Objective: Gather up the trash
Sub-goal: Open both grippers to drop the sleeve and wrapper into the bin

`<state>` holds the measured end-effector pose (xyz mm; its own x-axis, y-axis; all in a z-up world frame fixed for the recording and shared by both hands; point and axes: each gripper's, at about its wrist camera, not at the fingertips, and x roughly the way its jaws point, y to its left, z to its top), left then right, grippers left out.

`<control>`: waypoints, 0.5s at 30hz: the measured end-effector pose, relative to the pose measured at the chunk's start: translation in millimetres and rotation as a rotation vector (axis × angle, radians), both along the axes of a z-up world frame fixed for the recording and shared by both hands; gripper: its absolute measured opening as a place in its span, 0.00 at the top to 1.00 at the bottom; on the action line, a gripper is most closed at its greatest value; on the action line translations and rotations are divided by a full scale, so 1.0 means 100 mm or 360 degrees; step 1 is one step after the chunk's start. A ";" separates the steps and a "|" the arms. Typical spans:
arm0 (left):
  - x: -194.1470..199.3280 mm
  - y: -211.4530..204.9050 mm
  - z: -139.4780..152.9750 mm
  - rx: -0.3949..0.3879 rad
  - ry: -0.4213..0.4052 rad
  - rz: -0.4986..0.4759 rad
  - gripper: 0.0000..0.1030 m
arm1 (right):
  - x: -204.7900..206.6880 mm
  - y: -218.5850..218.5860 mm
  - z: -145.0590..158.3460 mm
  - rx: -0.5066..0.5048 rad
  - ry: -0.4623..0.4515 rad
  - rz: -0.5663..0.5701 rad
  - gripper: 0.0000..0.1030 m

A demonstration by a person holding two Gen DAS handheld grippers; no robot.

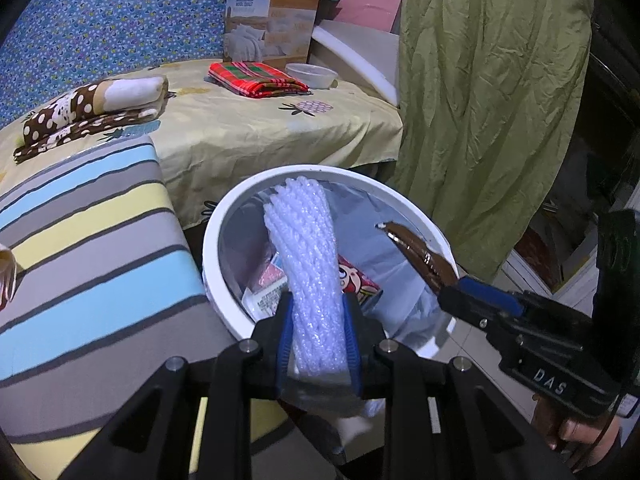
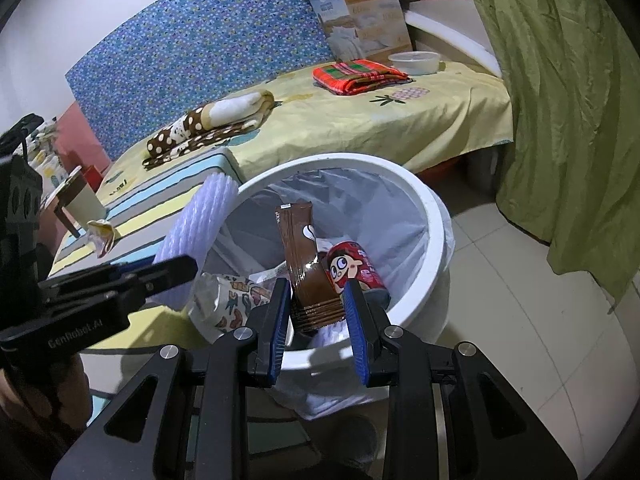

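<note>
Beside the bed (image 2: 400, 120), your white bin (image 2: 432, 216) already has some wrappers inside. Your left claw (image 1: 318, 320) squeezes a white foam net (image 1: 308, 240) above it. Your right claw (image 2: 318, 304) pinches a brown packet (image 2: 306, 264). Both still need dropping in.

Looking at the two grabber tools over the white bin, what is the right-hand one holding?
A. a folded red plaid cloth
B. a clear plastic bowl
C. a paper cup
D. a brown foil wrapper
D: the right gripper has its blue pads clamped on a brown foil wrapper held over the white bin, while the left gripper grips a white foam net sleeve.
</note>
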<state>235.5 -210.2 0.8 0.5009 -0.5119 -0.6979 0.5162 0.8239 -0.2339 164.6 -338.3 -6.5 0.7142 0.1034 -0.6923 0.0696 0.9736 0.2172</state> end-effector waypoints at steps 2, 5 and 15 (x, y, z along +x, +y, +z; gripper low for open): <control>0.04 -0.01 0.00 0.0000 0.0002 0.0012 0.74 | 0.04 -0.01 -0.04 0.0013 0.0019 0.0001 0.71; 0.10 -0.01 -0.02 0.0011 0.0008 0.0041 0.58 | 0.09 -0.02 -0.08 0.0030 0.0044 0.0006 0.70; 0.14 0.15 -0.01 -0.0045 0.0006 0.0095 0.46 | 0.04 -0.01 -0.04 0.0023 0.0036 0.0002 0.65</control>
<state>249.9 -195.4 0.1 0.5288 -0.5005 -0.6855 0.4652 0.8464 -0.2592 168.3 -339.8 -11.0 0.6980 0.1147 -0.7069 0.0733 0.9705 0.2298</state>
